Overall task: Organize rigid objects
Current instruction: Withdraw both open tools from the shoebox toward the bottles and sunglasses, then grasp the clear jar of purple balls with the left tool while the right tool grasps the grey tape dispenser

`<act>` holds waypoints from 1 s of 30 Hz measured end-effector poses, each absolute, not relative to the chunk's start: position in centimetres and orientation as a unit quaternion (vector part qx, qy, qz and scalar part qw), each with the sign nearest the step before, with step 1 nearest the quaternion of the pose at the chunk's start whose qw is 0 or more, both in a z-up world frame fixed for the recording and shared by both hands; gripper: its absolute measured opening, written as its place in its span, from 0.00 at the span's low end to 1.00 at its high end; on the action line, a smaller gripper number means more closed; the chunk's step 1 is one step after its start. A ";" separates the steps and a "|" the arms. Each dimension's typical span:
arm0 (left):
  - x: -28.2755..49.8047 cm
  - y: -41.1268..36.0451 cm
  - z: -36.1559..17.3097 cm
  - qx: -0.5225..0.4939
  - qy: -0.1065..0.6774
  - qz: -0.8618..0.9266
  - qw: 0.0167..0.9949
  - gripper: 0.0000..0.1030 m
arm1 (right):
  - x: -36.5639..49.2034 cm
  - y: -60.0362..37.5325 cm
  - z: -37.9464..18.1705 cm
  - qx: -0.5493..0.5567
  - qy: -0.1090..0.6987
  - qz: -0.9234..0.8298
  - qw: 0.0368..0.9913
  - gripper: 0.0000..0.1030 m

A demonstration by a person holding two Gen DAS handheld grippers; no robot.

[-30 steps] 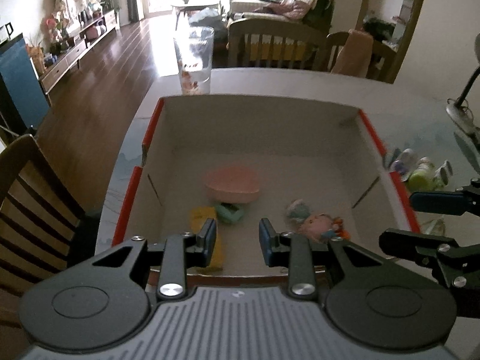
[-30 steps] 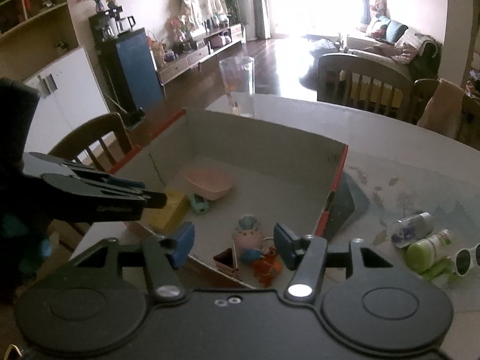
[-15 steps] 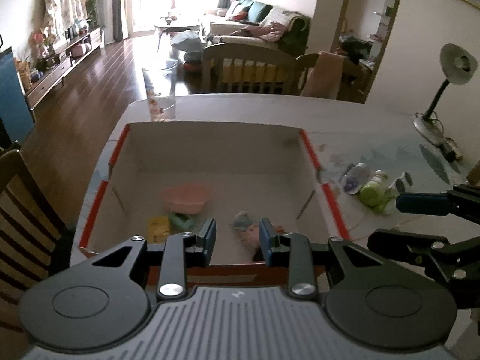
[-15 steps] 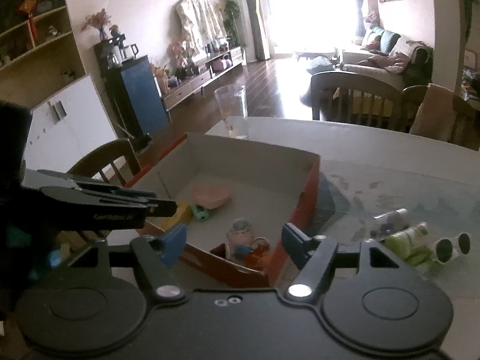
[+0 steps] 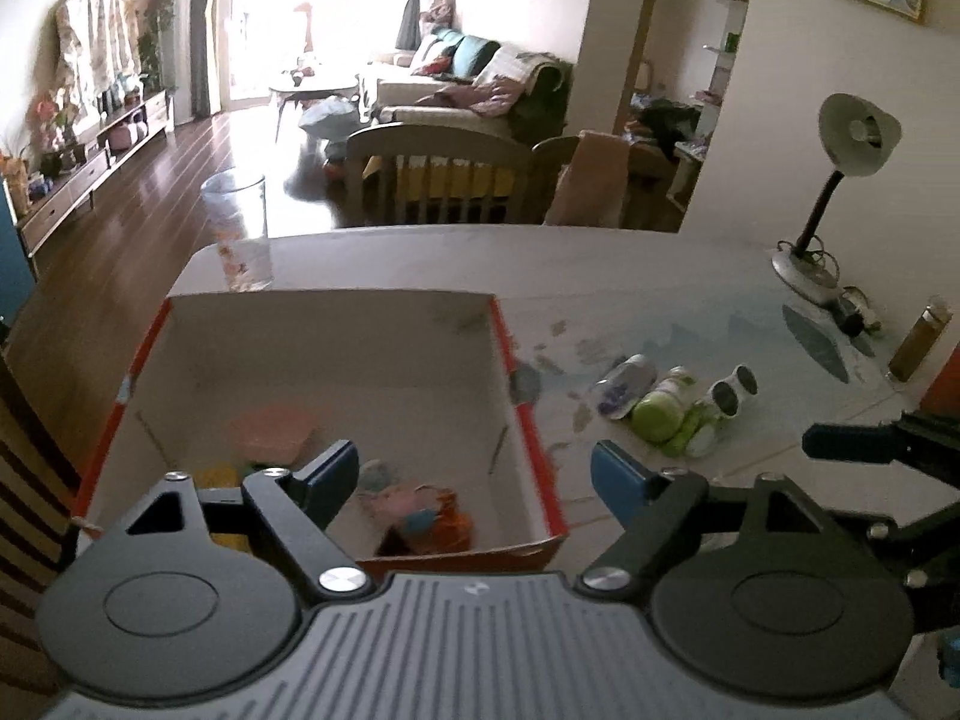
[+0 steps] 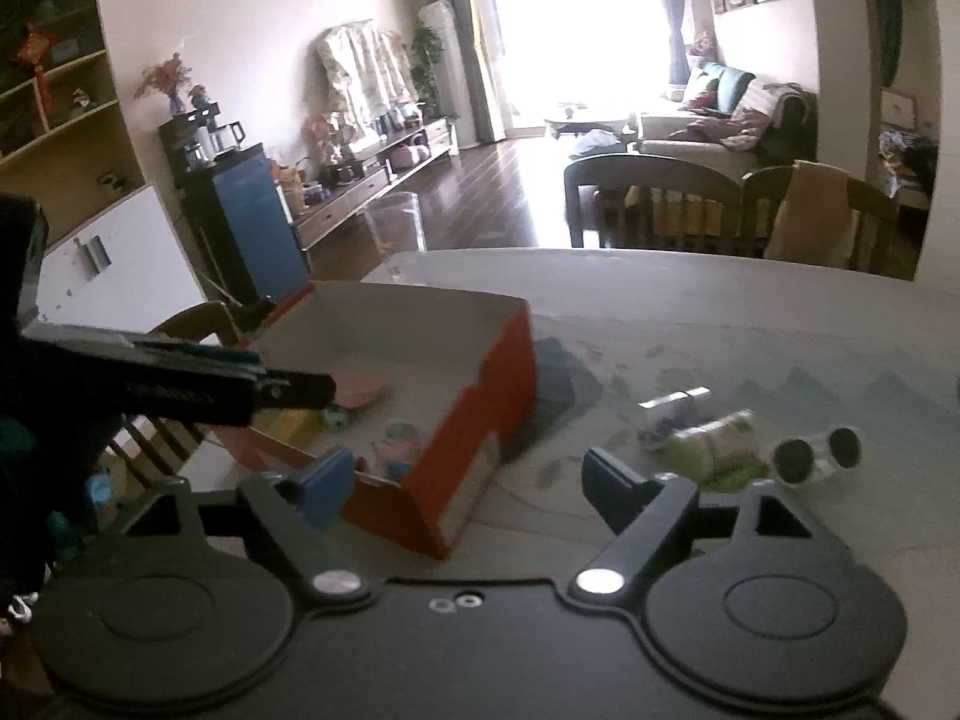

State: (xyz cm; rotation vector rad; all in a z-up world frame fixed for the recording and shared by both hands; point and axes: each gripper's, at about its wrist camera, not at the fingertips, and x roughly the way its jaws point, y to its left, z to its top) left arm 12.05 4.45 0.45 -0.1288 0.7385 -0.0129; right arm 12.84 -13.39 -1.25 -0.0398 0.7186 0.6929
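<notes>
A red-edged cardboard box [image 5: 522, 420] [image 6: 498, 372] lies on the table. It holds a pink bowl [image 5: 273, 432], a yellow block [image 6: 294, 423] and a small doll [image 5: 420, 507]. To its right lie a small can [image 5: 621, 384], a green bottle [image 5: 663, 411] [image 6: 714, 435] and white sunglasses [image 5: 735, 390] [image 6: 816, 453]. My left gripper [image 5: 474, 474] is open and empty above the box's near right corner. My right gripper [image 6: 462, 477] is open and empty, near the box's right corner and left of the bottle.
A tall clear glass [image 5: 237, 234] [image 6: 396, 228] stands behind the box. A desk lamp [image 5: 840, 180] and a brown bottle [image 5: 918, 342] stand at the far right. Wooden chairs [image 5: 444, 180] line the far table edge; another chair [image 6: 198, 324] is at the left.
My left gripper has opened wide and pulled back and to the right. My right gripper has opened wider and also drawn back to the right, away from the box.
</notes>
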 end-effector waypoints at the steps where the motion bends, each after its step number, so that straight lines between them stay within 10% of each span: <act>1: 12.3 3.9 0.4 -0.062 0.360 -0.010 0.931 0.82 | 12.8 -13.9 -1.4 -0.020 0.345 0.331 0.878 0.83; 30: 24.1 -7.6 -4.5 0.007 0.392 -0.074 0.917 0.97 | 19.7 -18.4 -12.3 -0.024 0.434 0.217 0.874 0.87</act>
